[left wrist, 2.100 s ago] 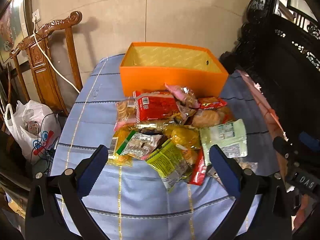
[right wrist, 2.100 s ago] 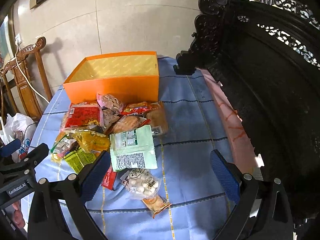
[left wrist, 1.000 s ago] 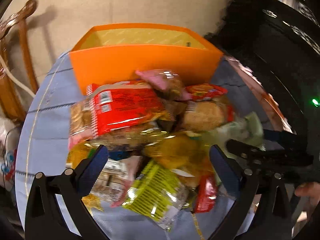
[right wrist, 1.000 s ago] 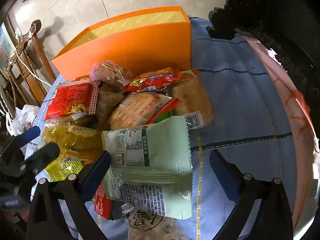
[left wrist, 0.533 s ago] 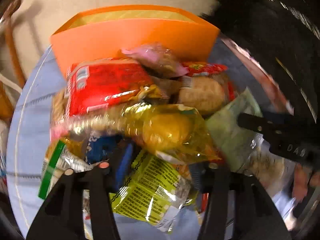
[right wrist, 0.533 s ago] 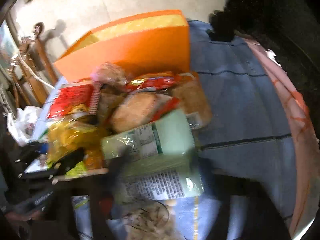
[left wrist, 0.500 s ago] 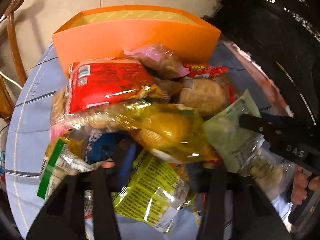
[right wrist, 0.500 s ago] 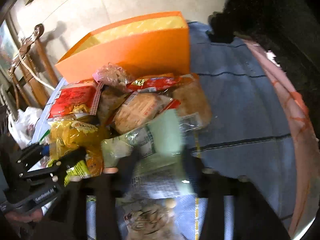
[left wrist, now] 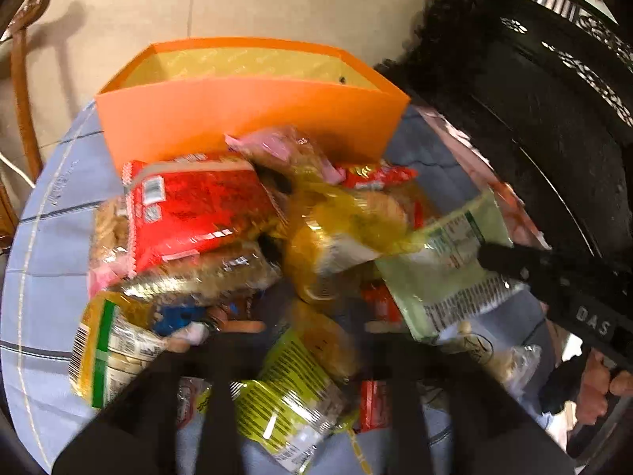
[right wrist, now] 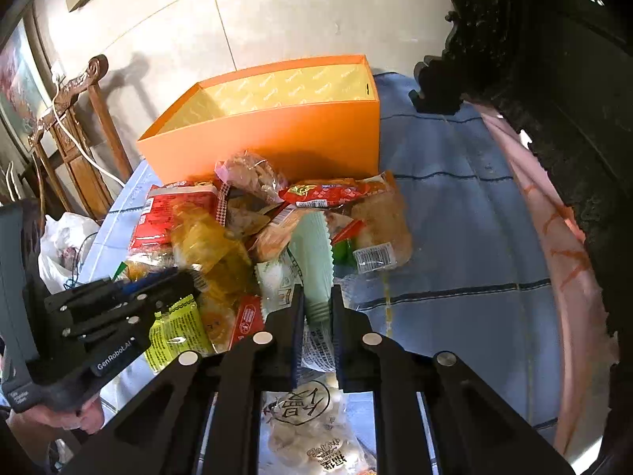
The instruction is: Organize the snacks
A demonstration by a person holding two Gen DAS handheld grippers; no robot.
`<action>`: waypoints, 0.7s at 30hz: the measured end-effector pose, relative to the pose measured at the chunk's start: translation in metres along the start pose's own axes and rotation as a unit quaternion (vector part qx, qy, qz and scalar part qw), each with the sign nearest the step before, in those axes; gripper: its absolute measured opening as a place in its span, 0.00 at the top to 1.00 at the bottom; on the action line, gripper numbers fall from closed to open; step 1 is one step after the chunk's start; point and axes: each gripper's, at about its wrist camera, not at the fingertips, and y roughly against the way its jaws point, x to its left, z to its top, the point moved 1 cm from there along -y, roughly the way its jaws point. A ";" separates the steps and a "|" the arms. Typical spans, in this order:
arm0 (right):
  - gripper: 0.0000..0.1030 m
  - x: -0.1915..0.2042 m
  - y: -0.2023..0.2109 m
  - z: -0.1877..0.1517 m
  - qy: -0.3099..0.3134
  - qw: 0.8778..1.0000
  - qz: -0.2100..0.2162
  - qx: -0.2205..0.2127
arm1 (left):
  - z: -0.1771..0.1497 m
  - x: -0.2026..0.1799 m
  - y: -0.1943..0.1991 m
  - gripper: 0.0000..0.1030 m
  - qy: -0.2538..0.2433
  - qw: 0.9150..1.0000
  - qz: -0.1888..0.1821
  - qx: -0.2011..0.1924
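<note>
My right gripper [right wrist: 316,308] is clamped on the pale green foil snack packet [right wrist: 312,261], pinched by its lower edge so it stands up edge-on btwn the pads, just over a clear bag of white round sweets [right wrist: 306,431] lying on the blue striped tablecloth [right wrist: 455,237]. My left gripper [left wrist: 300,336] is blurred w/ jaws opening; the yellow-green printed packet [left wrist: 285,399] sits btwn the fingers, whether pads touch it I can't tell. Past it a crinkly yellow clear bag [left wrist: 336,237] and a red noodle-type packet [left wrist: 190,213] top the snack pile. Beyond the pile stands the open orange cardboard box w/ yellow lining [right wrist: 277,134], nothing visible inside.
</note>
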 end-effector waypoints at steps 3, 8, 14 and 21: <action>0.88 -0.004 -0.001 -0.001 -0.009 1.000 -0.001 0.002 | 0.003 0.005 -0.005 0.04 0.013 1.000 0.004 -0.009; 0.88 -0.007 -0.003 -0.002 -0.018 1.000 0.002 0.005 | 0.009 -0.002 -0.022 0.04 0.003 1.000 0.016 0.000; 0.88 -0.011 -0.005 -0.001 -0.030 0.999 0.007 0.008 | 0.003 -0.035 -0.013 0.04 -0.073 0.997 0.014 -0.039; 0.88 -0.014 -0.005 -0.002 -0.039 0.999 0.015 0.007 | -0.002 -0.048 -0.048 0.04 -0.178 0.977 0.115 -0.014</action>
